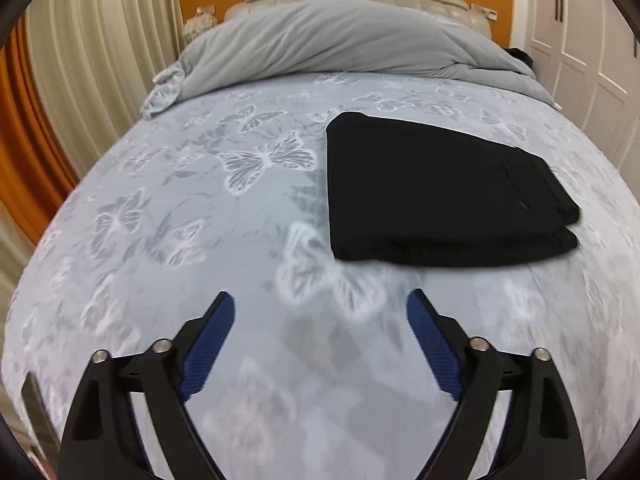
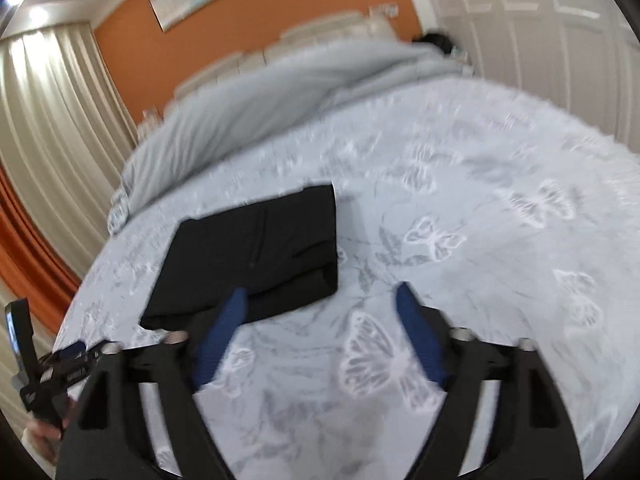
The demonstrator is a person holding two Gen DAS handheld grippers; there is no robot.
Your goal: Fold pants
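Observation:
The black pants (image 1: 436, 192) lie folded into a flat rectangle on the bed. In the right wrist view the pants (image 2: 256, 256) sit left of centre. My left gripper (image 1: 320, 304) is open and empty, above the bedspread, nearer than the pants and to their left. My right gripper (image 2: 320, 296) is open and empty, above the bed near the pants' near right corner; its left fingertip (image 2: 236, 300) overlaps the pants' near edge in the view.
The bed has a pale blue butterfly-print bedspread (image 1: 168, 216). A grey duvet (image 1: 320, 40) is bunched at the headboard. Curtains (image 1: 92, 60) hang on the left, white wardrobe doors (image 1: 580, 60) stand on the right. The left gripper's body (image 2: 44, 376) shows at lower left.

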